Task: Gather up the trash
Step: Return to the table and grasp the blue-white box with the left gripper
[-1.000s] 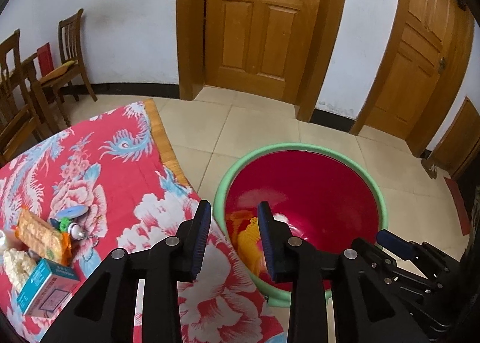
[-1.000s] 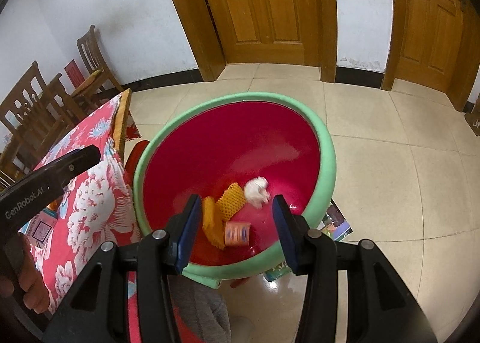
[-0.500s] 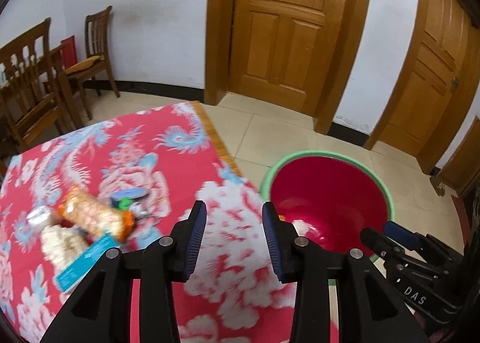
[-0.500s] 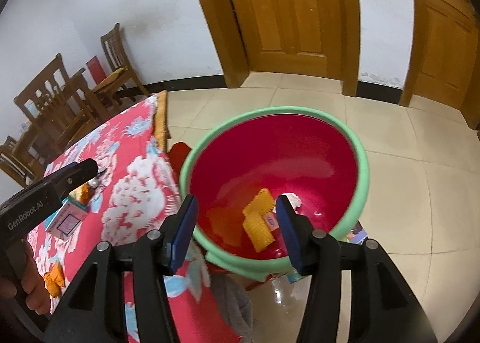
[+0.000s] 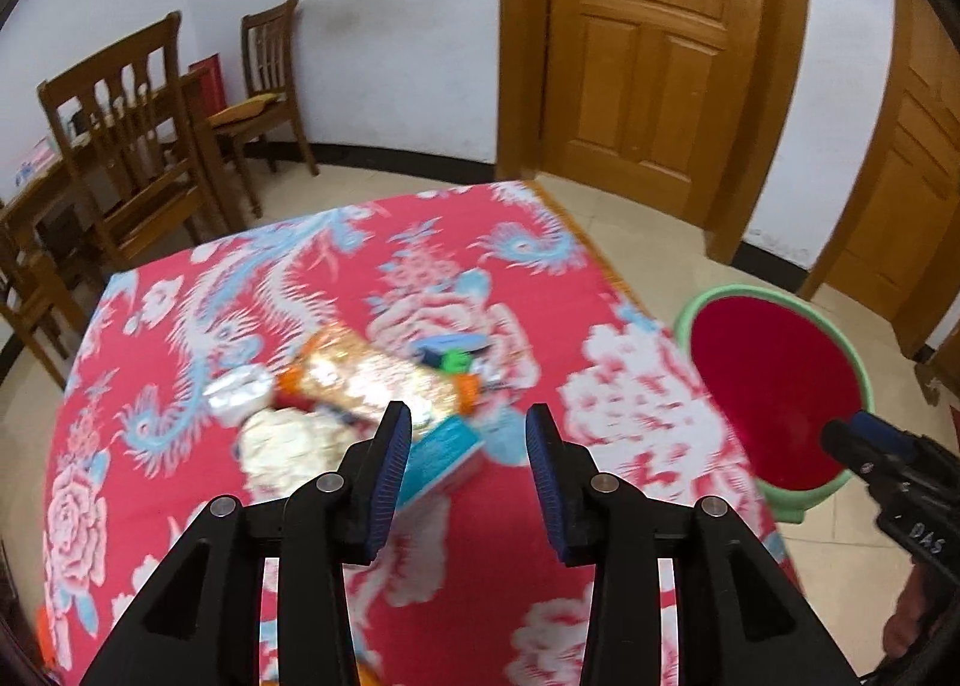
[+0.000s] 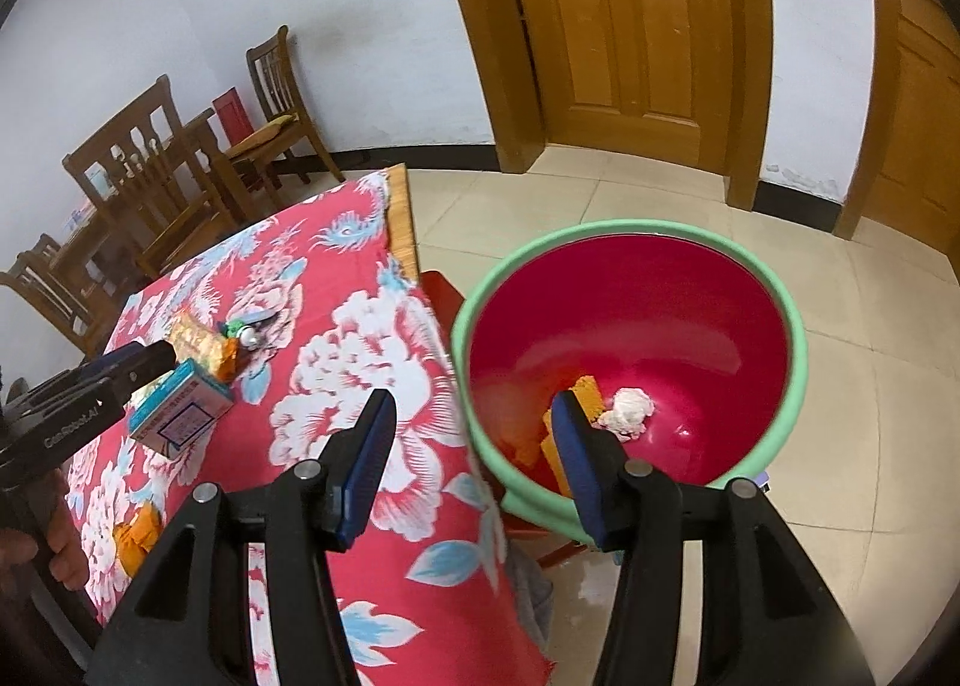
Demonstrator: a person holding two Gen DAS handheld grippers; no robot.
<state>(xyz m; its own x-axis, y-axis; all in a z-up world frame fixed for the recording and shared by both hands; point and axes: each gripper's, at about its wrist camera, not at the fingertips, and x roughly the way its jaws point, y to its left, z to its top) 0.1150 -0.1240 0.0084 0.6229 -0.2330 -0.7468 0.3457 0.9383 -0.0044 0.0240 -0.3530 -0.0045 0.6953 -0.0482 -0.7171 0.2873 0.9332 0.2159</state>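
Observation:
My left gripper (image 5: pixel 469 473) is open and empty above the red floral table (image 5: pixel 300 278), just short of a teal box (image 5: pixel 441 461). Beyond it lie an orange snack packet (image 5: pixel 372 377), crumpled white paper (image 5: pixel 282 443), a silver wrapper (image 5: pixel 237 392) and a small blue and green item (image 5: pixel 450 353). The red basin with a green rim (image 6: pixel 774 290) stands on the floor to the right of the table and holds orange wrappers (image 6: pixel 585 392) and a white paper wad (image 6: pixel 627 410). My right gripper (image 6: pixel 474 461) is open and empty over the table edge beside the basin.
Wooden chairs (image 5: pixel 138 146) and a wooden table stand at the back left. Wooden doors (image 5: pixel 648 62) are behind. An orange scrap (image 6: pixel 135 536) lies at the table's near left edge. The basin (image 5: pixel 774 386) also shows in the left wrist view, on the tiled floor (image 6: pixel 870 386).
My left gripper has swung left from over the basin to above the trash pile on the table. My right gripper has drawn back and left from the basin. Both stayed open.

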